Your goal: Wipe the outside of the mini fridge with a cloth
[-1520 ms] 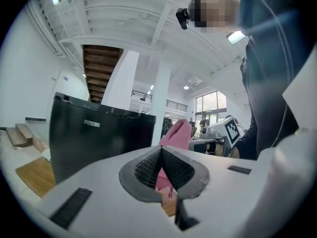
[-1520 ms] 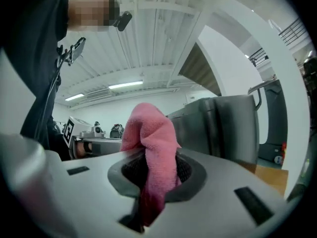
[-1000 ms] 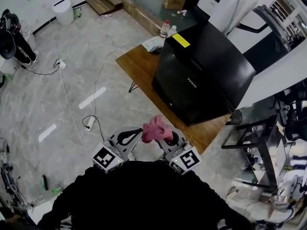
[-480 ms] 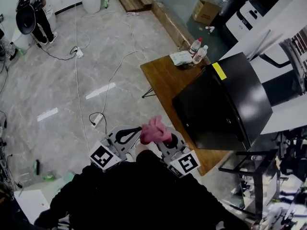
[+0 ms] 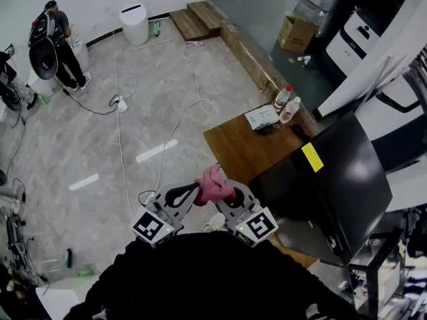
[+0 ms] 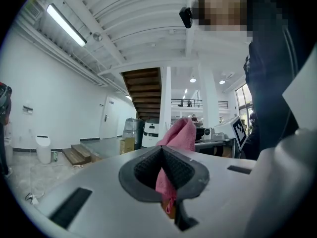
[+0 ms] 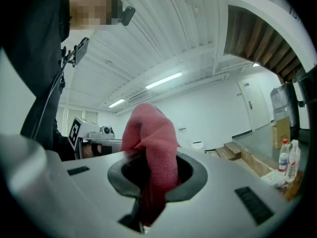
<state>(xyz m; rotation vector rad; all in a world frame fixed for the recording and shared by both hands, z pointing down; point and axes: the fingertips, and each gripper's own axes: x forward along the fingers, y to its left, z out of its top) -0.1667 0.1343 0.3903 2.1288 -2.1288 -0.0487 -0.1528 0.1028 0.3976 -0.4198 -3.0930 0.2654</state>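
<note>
As I watch, left gripper (image 6: 162,168) and right gripper (image 7: 148,177) both clamp pink cloth (image 5: 212,183), well apart from mini fridge (image 5: 340,179).

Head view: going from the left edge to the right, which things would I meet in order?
person → bin → cloth → fridge

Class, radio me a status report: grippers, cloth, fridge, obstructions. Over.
Left gripper and right gripper both shut on pink cloth. Mini fridge on wooden table, off right, cloth not touching it. Cables on floor beside table.
</note>
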